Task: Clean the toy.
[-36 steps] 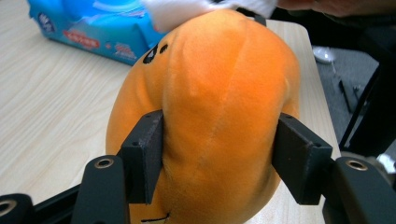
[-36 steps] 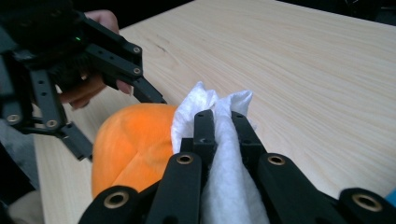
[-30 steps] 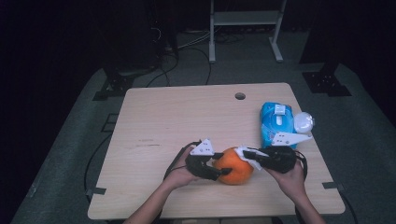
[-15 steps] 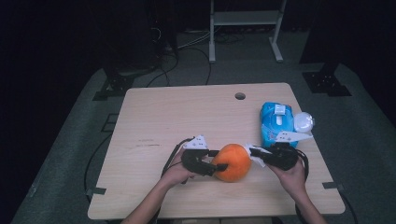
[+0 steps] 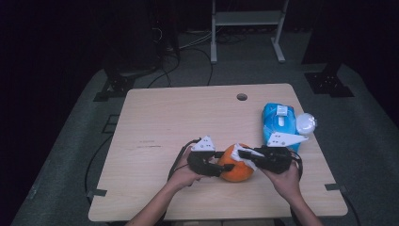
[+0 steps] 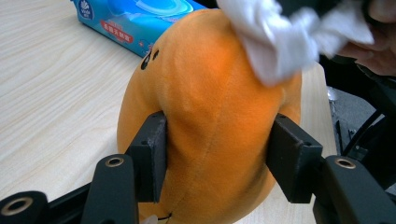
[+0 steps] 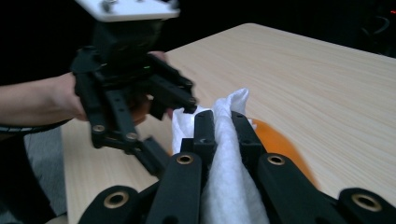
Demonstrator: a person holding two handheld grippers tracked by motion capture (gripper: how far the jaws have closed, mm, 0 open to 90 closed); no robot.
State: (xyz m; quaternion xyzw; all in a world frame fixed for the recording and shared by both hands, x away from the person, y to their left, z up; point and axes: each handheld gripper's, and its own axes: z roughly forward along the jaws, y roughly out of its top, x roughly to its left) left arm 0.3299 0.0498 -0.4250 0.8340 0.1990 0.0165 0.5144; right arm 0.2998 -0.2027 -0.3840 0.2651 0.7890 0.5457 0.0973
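An orange plush toy (image 5: 237, 165) with small black eyes rests on the wooden table (image 5: 188, 117) near its front edge. My left gripper (image 5: 225, 162) comes at it from the left. In the left gripper view its two pads (image 6: 149, 158) dent the plush toy (image 6: 210, 93) on both sides. Its jaws have just been closing on the toy. My right gripper (image 5: 244, 153) is shut on a white wipe (image 7: 229, 177) and holds it against the toy's top. The wipe (image 6: 275, 42) lies crumpled on the orange fabric.
A blue pack of wet wipes (image 5: 278, 120) lies at the table's right side, with a white round object (image 5: 306, 123) beside it at the edge. A cable hole (image 5: 242, 97) sits near the far edge. A metal stand and cables are on the floor behind.
The left jaws have drawn in tighter on the plush toy. The right gripper has shifted slightly with the wipe over the toy's top. The toy has stayed at about the same spot.
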